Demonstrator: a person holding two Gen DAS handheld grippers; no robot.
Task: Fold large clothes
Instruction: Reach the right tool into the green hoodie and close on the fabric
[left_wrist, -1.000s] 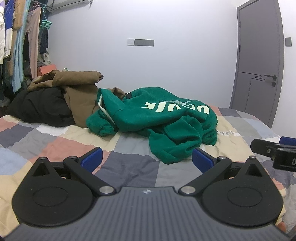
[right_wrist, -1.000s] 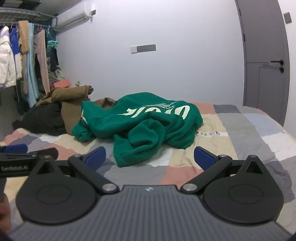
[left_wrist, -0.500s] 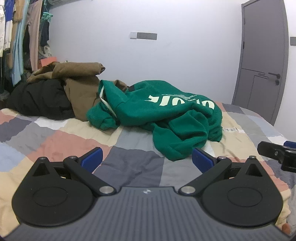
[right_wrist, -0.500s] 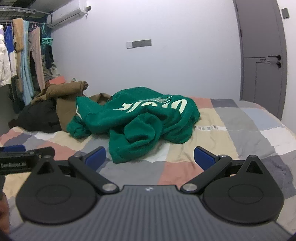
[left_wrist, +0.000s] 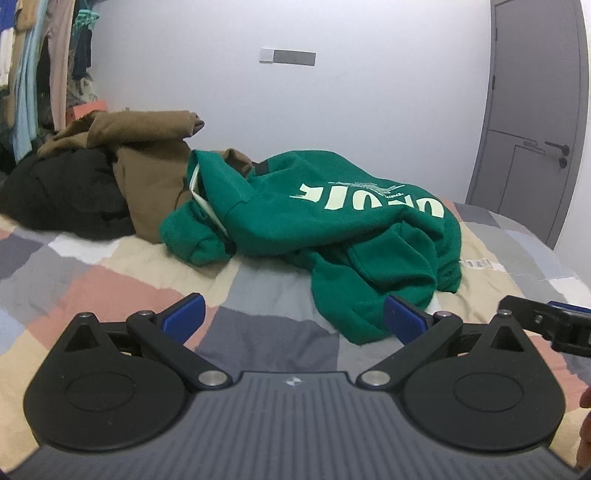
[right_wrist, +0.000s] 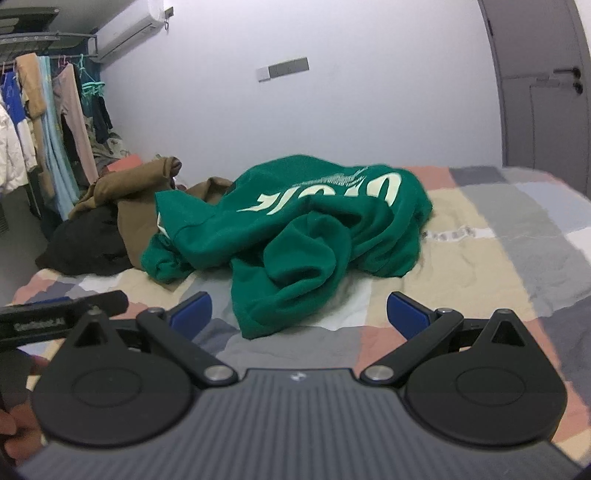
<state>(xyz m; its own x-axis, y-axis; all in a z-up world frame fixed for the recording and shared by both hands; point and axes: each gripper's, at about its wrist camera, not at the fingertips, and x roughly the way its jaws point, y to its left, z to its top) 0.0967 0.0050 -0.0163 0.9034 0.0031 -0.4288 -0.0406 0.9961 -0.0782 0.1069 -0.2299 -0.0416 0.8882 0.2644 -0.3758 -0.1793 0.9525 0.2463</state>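
Note:
A crumpled green sweatshirt (left_wrist: 332, 229) with pale lettering lies in a heap on the patchwork bedspread (left_wrist: 122, 288); the right wrist view shows the same green sweatshirt (right_wrist: 306, 236) on that bedspread (right_wrist: 480, 251). My left gripper (left_wrist: 293, 317) hovers open just short of its near sleeve, nothing between the blue pads. My right gripper (right_wrist: 299, 312) is open too, its gap facing the hanging green sleeve end. Each gripper's black body shows at the edge of the other's view.
A brown garment (left_wrist: 147, 147) and a black one (left_wrist: 62, 192) are piled behind the sweatshirt at the left. Hanging clothes on a rack (right_wrist: 44, 110) fill the far left. A grey door (left_wrist: 532, 122) stands at the right, and a white wall behind the bed.
Both grippers have moved closer to the green sweatshirt, which now looks larger. The right view has tilted and shifted a little. Both jaws stay open.

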